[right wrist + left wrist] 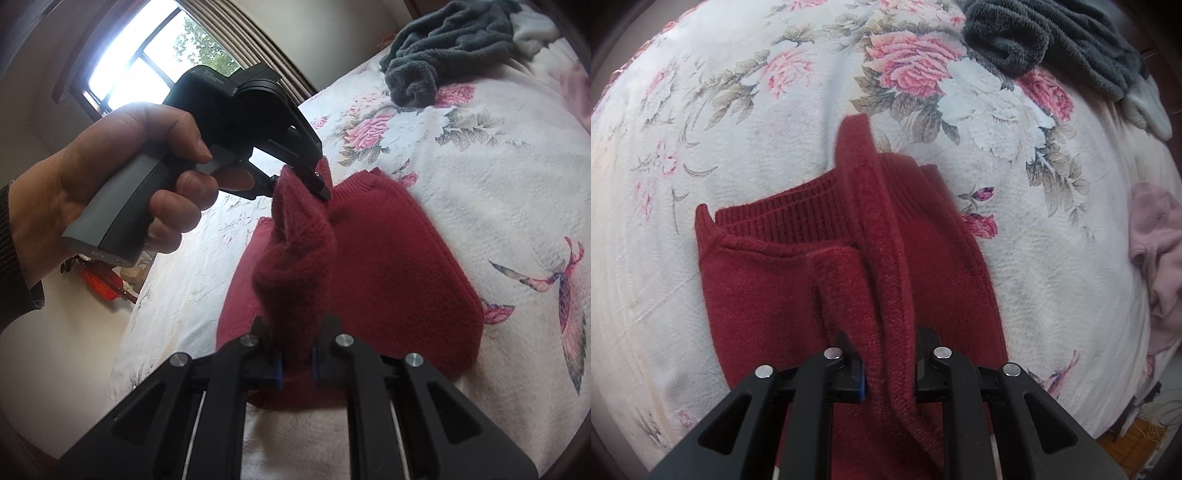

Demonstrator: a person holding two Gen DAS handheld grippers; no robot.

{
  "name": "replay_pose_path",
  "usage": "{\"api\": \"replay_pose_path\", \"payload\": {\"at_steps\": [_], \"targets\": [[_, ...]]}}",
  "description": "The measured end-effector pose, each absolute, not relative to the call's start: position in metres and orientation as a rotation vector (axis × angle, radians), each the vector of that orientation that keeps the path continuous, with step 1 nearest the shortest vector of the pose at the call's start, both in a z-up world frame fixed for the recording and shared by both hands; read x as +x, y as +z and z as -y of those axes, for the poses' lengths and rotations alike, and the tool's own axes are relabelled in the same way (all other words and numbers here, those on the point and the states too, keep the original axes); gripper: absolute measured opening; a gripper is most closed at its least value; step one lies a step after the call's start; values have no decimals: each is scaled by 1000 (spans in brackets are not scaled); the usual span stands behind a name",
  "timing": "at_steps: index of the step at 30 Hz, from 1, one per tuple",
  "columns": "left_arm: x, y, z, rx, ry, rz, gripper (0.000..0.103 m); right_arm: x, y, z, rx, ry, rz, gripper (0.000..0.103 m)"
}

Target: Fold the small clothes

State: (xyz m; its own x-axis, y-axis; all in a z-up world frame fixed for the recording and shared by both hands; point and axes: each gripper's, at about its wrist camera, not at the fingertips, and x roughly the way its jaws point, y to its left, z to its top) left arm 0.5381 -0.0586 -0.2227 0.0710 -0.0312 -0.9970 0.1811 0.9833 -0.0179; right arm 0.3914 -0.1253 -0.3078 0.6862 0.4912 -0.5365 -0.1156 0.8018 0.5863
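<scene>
My left gripper is closed on a raised fold of the dark red knitted sweater, and my right gripper clamps the same lifted strip. The sweater's body lies flat on the white floral bedspread. At one o'clock lies a grey fleece garment.

I see a dark red knit sweater lying mostly flat on the floral bed cover, ribbed neckline at the far end. One strip of it is lifted off the body, bunched and stretched upward.
</scene>
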Motion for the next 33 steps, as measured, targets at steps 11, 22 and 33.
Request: {"api": "replay_pose_path", "payload": {"at_steps": [11,22,33], "targets": [[539,-239,84,169,-96,-1475,15,392,-320,144,584,323,-790,8],[537,-245,94,207,-90,-1430,16,393,-328,146,573,297,-806,8],[536,-245,99,191,-115,-1400,30,398,-339,154,629,295,-833,9]]}}
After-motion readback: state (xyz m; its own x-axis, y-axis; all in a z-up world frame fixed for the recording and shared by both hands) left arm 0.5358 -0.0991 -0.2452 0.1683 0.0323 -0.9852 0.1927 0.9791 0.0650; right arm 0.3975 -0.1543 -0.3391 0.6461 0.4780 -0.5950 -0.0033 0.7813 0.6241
